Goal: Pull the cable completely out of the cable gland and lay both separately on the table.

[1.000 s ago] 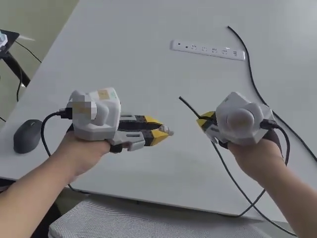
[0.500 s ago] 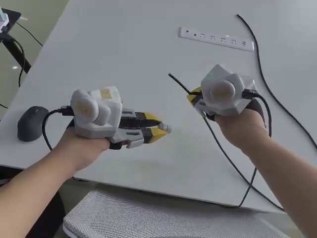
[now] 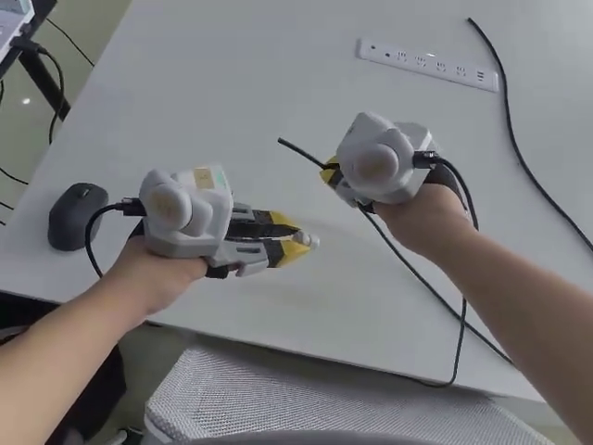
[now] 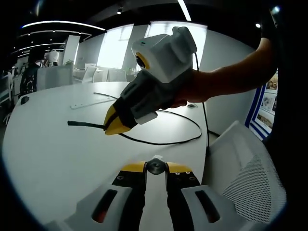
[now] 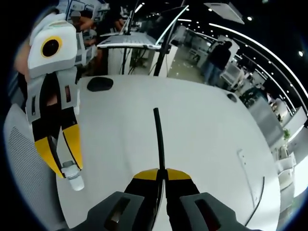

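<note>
A small grey cable gland (image 3: 311,241) sits pinched in the yellow tips of my left gripper (image 3: 298,243), low over the near part of the white table (image 3: 232,83). Up and to the right, my right gripper (image 3: 330,172) is shut on a thin black cable (image 3: 298,150), whose free end pokes out to the left over the table. The cable trails down past the hand and off the table edge. In the left gripper view the gland (image 4: 155,166) is between my jaws and the right gripper (image 4: 112,128) holds the cable (image 4: 84,124) apart from it. In the right gripper view the cable (image 5: 158,137) runs straight out from my shut jaws.
A white power strip (image 3: 428,65) lies at the far side, with another black cord (image 3: 519,139) snaking along the right. A dark mouse (image 3: 74,215) rests near the table's left edge. A mesh chair back (image 3: 278,408) is below the near edge.
My right gripper has carried the cable left and farther over the table. The left gripper with the gland has stayed almost still. The head camera has shifted a little.
</note>
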